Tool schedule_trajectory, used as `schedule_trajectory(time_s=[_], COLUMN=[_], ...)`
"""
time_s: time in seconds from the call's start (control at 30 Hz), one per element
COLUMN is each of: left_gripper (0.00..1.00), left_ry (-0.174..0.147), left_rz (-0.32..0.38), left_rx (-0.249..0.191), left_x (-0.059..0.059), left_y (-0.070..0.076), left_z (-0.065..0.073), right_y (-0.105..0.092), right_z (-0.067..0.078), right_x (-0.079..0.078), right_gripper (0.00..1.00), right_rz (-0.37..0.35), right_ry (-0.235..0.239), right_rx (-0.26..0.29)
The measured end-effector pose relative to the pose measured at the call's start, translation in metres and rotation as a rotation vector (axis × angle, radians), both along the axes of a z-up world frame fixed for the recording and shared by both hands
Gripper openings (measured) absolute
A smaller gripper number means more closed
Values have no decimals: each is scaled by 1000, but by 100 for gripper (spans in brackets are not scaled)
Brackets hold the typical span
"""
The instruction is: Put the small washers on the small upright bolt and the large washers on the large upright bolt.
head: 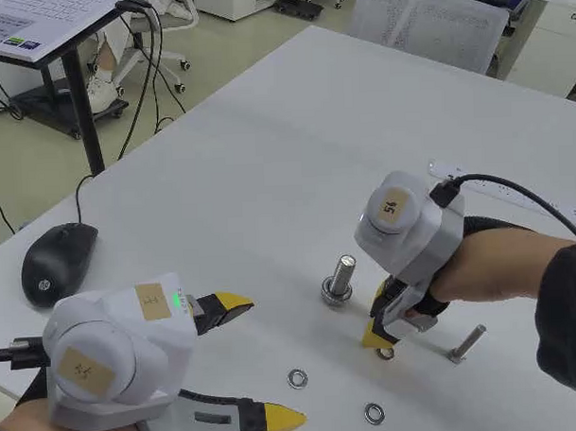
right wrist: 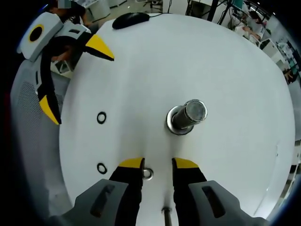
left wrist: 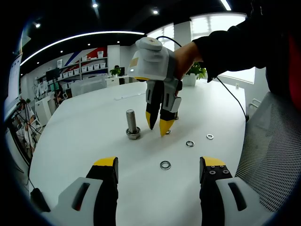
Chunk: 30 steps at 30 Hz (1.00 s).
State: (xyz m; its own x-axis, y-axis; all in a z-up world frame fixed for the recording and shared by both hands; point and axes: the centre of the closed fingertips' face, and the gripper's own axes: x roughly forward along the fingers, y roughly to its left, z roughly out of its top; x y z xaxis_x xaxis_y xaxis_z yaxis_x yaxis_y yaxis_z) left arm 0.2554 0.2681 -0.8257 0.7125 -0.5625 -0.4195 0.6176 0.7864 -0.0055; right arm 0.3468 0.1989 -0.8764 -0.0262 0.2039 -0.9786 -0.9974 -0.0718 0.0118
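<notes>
R tongs [right wrist: 158, 164] tip-down astride washer [right wrist: 147, 173], maybe touching; L tongs [head: 261, 360] wide.

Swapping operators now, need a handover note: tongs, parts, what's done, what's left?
Left tongs: open, empty, above the table.
Right tongs: open, tips straddling a washer, not gripped.
Large bolt stands upright; the ring at its base may be a washer, can't tell.
Small bolt lies flat.
Two loose washers lie on the table.
Left to do: stand up the small bolt and place all three washers.

Left gripper [head: 265, 360] gapes wide; right gripper [head: 380, 347] points down, narrowly parted.
</notes>
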Motion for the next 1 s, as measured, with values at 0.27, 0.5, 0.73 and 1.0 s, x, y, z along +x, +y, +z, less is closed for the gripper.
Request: schedule_trajectory(time_s=[0.27, 0.5, 0.73, 1.0], left_gripper=[70, 70, 69, 69], left_ry=[-9, -16, -21, -20], left_rz=[-9, -16, -22, -22], left_rx=[3, 5, 6, 6], left_x=[1, 1, 1, 3], left_y=[-3, -5, -7, -7], left_z=[2, 5, 8, 6], right_y=[-9, -17, -22, -22], right_z=[-1, 0, -1, -2], right_x=[-6, -10, -10, -8], right_gripper=[25, 25, 22, 18], right_rz=[-18, -34, -40, -27], right_ry=[5, 7, 7, -6], right_rx=[-3, -7, -9, -10])
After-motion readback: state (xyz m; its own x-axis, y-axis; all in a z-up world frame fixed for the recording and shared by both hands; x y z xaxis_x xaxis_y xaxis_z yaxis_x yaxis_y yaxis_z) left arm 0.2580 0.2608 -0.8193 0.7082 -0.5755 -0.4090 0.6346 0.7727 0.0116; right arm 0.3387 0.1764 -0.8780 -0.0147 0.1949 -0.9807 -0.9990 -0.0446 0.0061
